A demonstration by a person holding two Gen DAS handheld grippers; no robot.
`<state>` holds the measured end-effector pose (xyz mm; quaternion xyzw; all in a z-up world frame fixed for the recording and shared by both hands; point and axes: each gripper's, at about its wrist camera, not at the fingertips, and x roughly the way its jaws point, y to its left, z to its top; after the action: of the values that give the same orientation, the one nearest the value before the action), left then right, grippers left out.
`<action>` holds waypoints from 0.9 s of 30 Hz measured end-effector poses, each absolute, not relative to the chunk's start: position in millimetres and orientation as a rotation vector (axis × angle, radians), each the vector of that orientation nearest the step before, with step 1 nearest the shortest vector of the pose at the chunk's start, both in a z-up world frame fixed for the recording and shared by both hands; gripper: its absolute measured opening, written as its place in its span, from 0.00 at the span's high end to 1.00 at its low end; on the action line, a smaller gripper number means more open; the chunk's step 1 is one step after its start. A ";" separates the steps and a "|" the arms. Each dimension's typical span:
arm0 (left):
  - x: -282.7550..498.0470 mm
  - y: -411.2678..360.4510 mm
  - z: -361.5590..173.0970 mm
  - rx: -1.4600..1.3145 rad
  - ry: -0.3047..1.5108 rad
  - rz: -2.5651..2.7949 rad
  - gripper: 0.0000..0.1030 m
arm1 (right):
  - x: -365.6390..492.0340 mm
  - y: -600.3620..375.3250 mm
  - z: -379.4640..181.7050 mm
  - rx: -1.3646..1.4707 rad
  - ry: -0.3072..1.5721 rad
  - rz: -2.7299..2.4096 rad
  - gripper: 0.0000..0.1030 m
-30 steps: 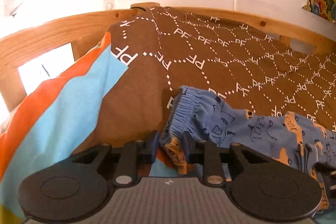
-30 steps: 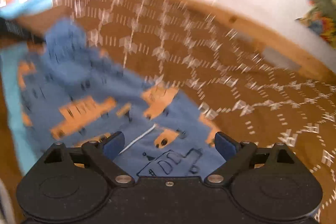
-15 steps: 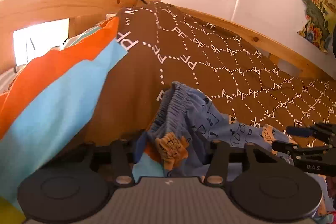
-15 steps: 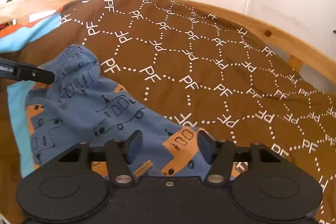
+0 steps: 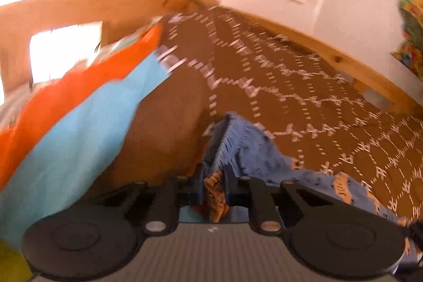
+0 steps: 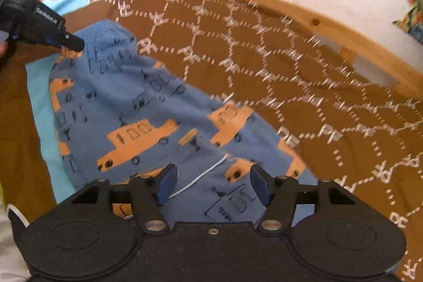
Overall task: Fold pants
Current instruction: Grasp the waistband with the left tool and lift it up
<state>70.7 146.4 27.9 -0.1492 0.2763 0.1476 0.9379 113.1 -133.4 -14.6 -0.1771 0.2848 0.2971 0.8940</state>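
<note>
The pants lie spread on the brown blanket of the bed, waistband toward the far left, legs running back toward the right gripper. The left gripper is closed tight on a bunched edge near the waistband, cloth squeezed up between its jaws; in the right view it sits at the waistband corner. The right gripper stands wide open just above the leg fabric, holding nothing.

The main risk, as I judge it, is an uneven fold. Only one corner is held, so any lift or pull by the left gripper alone drags the pants across the blanket and twists them rather than laying them over. The left pinch is on a crumpled wad, which may take in several layers or slip out under tension. If the right gripper closes where it now hovers, it could catch just the top layer, or the blanket beneath, and pull the bedding along. The left view is motion-blurred, so grip depth is hard to judge.
</note>
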 end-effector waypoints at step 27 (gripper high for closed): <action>82.2 -143.2 9.0 0.195 0.619 -0.470 0.42 | 99.1 -329.5 22.7 -0.109 0.616 0.334 0.31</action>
<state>82.2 -143.2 9.0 0.0948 0.3015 -0.2286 0.9208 99.1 -329.5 22.7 -0.0534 0.3018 0.1635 0.9378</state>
